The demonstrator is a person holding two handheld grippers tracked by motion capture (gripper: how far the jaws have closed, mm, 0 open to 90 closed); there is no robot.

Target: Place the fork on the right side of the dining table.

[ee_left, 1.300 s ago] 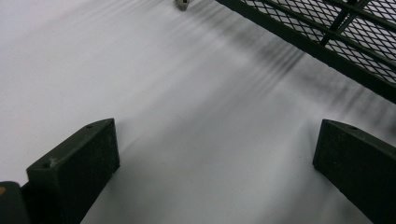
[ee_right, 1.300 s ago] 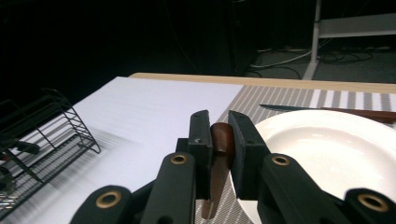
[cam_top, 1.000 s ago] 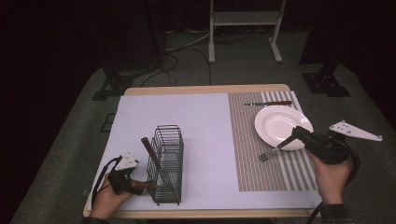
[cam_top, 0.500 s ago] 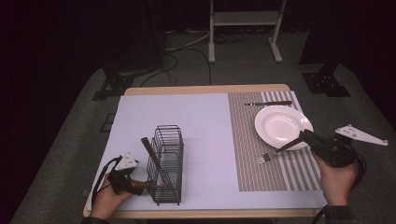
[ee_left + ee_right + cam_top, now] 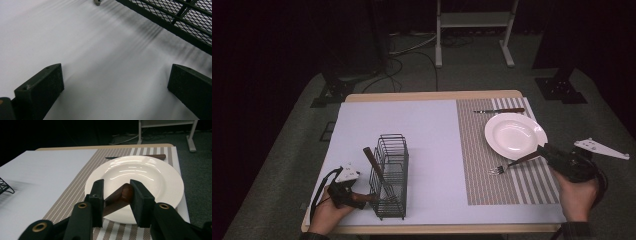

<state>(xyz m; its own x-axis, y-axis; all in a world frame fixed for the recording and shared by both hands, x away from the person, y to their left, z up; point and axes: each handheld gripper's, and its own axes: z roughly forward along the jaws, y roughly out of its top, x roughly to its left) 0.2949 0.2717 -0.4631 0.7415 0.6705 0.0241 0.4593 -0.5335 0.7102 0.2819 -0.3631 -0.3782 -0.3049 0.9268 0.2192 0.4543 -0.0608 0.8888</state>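
A: Where does the wooden-handled metal fork (image 5: 512,164) lie?

B: On the brown-and-white striped woven placemat (image 5: 482,150), just in front of the round white ceramic plate (image 5: 514,134). Its tines point toward the middle of the table, and its handle runs back to the right gripper (image 5: 546,151), with the handle's end over the plate's near rim.

A: Is that gripper clamped on it?

B: Not firmly, from what the right gripper view gives. The rounded brown end of the fork's handle (image 5: 123,195) sits between the two black jaws. The right-hand jaw is against it, and a small gap shows on the other side. The jaws have just been opening, with the handle between them, so I call them loosened rather than gripping.

A: And the left gripper (image 5: 343,186)?

B: It sits low at the near left of the pale grey table mat (image 5: 432,130), right beside the black wire cutlery basket (image 5: 391,175). In the left gripper view its jaws stand wide apart with only bare mat between them; the mesh of the basket (image 5: 180,17) passes beyond its tips.

A: Anything in the basket?

B: A brown-handled utensil (image 5: 373,162) leans in it, handle up and tilted to the left. A dark-handled table knife (image 5: 499,110) lies beyond the plate on the placemat.
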